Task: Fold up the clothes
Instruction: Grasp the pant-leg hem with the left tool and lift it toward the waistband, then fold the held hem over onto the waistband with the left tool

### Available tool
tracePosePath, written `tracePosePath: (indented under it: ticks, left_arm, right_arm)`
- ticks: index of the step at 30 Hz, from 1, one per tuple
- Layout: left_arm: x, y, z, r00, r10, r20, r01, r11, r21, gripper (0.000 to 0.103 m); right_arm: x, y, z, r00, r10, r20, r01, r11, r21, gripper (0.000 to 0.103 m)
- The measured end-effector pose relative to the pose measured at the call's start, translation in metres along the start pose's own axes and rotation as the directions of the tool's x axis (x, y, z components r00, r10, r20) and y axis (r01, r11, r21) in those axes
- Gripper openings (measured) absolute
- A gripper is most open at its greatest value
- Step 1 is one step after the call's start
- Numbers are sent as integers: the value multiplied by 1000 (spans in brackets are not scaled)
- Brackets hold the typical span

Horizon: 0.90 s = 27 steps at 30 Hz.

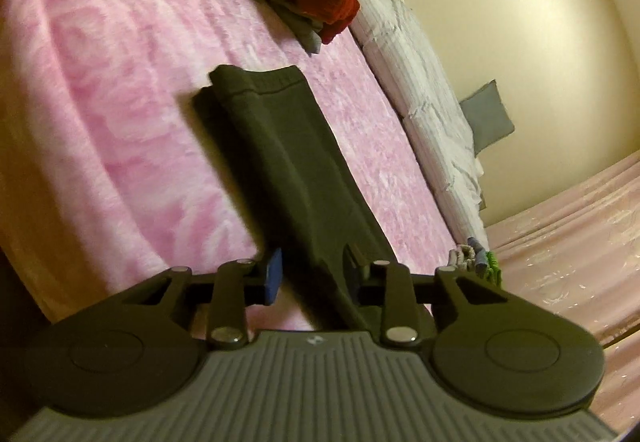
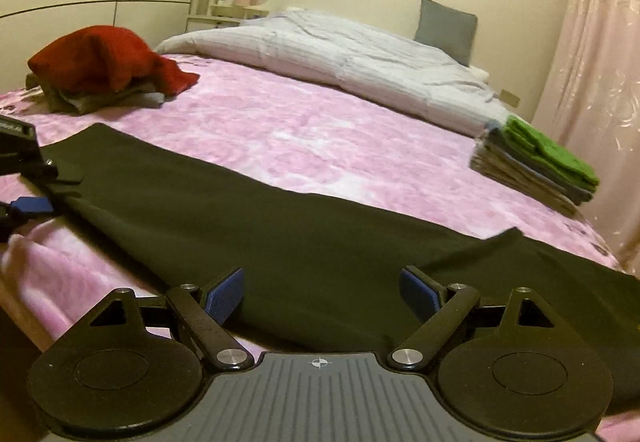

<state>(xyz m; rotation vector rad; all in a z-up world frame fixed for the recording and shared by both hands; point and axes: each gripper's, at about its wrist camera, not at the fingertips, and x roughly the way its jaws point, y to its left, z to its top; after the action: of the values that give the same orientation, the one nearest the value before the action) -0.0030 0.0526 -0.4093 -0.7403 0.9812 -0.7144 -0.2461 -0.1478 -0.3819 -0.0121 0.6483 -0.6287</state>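
Black trousers (image 2: pixel 304 242) are spread flat on the pink blanket (image 2: pixel 320 137), their long axis running across the bed from the left gripper (image 1: pixel 316 274) to the right gripper (image 2: pixel 322 294). Both grippers are held wide, the cloth lying between their blue pads. Red and grey clothes (image 2: pixel 100 65) are heaped at one side and a folded stack (image 2: pixel 536 165) is set at the other.

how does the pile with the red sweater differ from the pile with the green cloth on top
The red-topped pile is loose and rumpled, its red sweater slumped over grey clothes; the green-topped stack is flat and squared, layers aligned. In the right wrist view the red-topped pile sits at the far left of the pink blanket, the green-topped stack at the right edge. Both rest on the same blanket, beyond the dark garment.
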Motion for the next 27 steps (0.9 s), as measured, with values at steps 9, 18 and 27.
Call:
tracePosePath:
  ticks: [9,18,27]
  left_arm:
    - [1,6,1,999,-13,39,14,999,-35,29]
    - [2,-10,-4,996,47,78,-55,992,109,8]
    - [1,-136,-19,992,-24,126,-65,757,650,7]
  right_arm:
    - [16,-4,-10,998,60,-26,-56,990,128,87]
    - [16,-1,-16,996,79,-33,-74,989,127,87]
    - [-8,-56,-15,985,172,22,-170,930,325,89]
